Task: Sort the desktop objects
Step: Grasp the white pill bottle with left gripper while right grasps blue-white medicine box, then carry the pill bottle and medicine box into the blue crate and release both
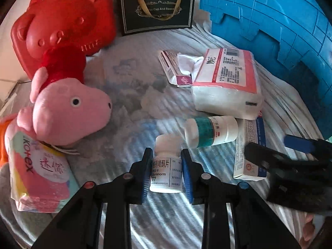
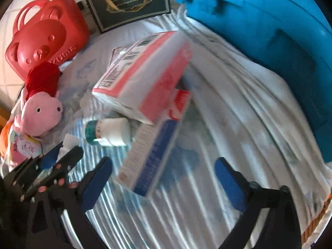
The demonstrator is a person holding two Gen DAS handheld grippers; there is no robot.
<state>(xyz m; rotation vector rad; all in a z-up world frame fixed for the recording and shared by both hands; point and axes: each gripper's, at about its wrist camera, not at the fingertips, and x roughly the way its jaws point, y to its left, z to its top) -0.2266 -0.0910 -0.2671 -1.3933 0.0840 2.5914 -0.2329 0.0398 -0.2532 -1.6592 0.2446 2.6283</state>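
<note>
Your left gripper (image 1: 166, 171) clamps a smooth white cylindrical pill bottle (image 1: 166, 166) — your right gripper (image 2: 164, 184) gapes wide beside it, over a blue-edged carton (image 2: 151, 157).

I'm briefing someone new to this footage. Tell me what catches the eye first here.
The pink pig plush lies at the left, just in front of the red bear-faced basket. A big blue crate fills the far right corner. In the near middle the left tongs squeeze a white pill bottle, while the right tongs hang open over a white-and-blue box.
</note>
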